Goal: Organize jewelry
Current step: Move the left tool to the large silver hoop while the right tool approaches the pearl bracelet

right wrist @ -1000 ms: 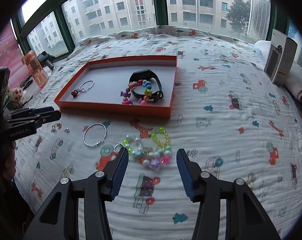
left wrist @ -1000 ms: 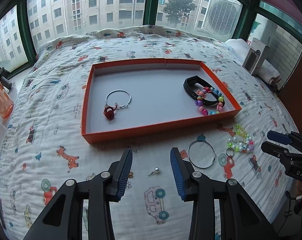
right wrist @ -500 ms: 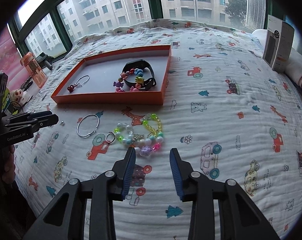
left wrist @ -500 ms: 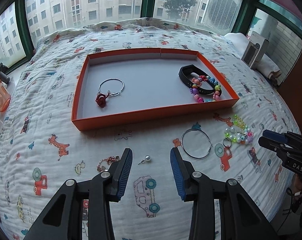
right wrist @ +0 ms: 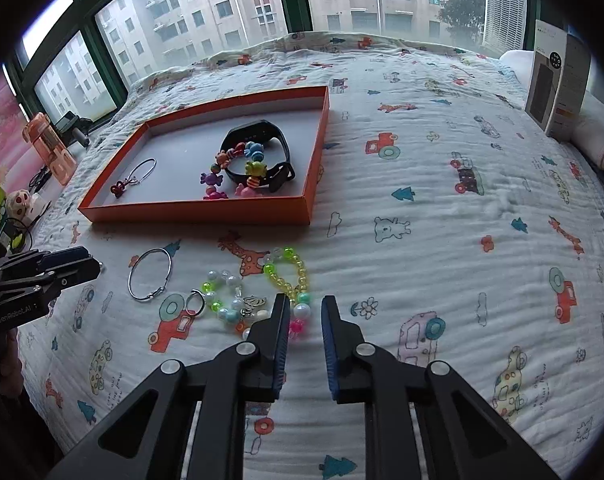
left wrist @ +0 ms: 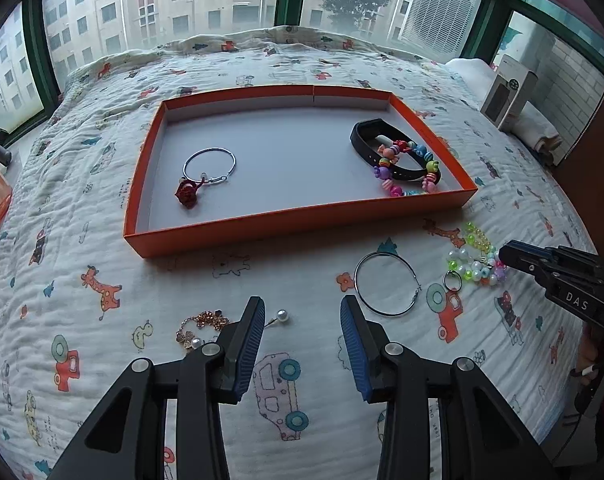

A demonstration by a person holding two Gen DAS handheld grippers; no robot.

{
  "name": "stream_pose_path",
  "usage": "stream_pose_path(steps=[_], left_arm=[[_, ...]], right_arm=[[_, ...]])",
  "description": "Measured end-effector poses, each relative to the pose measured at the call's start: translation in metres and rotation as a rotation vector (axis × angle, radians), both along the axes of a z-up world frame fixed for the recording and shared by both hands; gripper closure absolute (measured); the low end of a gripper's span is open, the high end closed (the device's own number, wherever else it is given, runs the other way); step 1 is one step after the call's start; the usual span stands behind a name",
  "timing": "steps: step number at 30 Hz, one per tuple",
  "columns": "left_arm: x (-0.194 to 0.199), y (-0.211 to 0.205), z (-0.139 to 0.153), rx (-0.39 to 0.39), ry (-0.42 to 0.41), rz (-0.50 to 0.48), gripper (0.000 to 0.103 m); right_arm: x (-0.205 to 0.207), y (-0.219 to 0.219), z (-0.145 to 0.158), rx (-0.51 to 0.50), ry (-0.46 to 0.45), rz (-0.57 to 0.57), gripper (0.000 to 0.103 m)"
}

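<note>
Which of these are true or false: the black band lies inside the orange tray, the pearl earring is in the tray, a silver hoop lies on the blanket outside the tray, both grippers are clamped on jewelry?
1. The black band lies inside the orange tray. True.
2. The pearl earring is in the tray. False: it lies on the blanket, just ahead of the left gripper.
3. A silver hoop lies on the blanket outside the tray. True.
4. Both grippers are clamped on jewelry. False: the left gripper is open and holds nothing; the right gripper is open around the beaded bracelet.
</note>
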State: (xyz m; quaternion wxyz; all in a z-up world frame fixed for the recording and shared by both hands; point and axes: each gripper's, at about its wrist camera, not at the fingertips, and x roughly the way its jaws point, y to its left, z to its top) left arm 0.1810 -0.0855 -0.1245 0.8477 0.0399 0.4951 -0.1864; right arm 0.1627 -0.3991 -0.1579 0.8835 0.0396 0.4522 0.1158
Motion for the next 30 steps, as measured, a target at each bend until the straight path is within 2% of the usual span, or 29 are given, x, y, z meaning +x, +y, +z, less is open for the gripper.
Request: stream_pose_path(steps=[13, 23, 26, 30], left_arm=[[0.001, -0.006, -0.001, -0.008, 0.000, -0.020, 0.060], [-0.001, -0.014, 0.000, -0.015, -0.005, -0.069, 0.060], [-0.002, -0.018, -0.001, -0.017, -0.002, -0.097, 0.060], [-0.003, -0.028, -0.004, -0.019, 0.005, -0.150, 0.060]], right_arm=[[-0.012, 0.000, -0.004, -0.067, 0.009, 0.034, 0.085], [0.001, 0.005, -0.005, -0.042, 0.025, 0.016, 0.087], [0.000, 0.006, -0.005, -0.050, 0.017, 0.014, 0.091], [-0.001, 0.000, -0.003, -0.025, 0.007, -0.016, 0.091]])
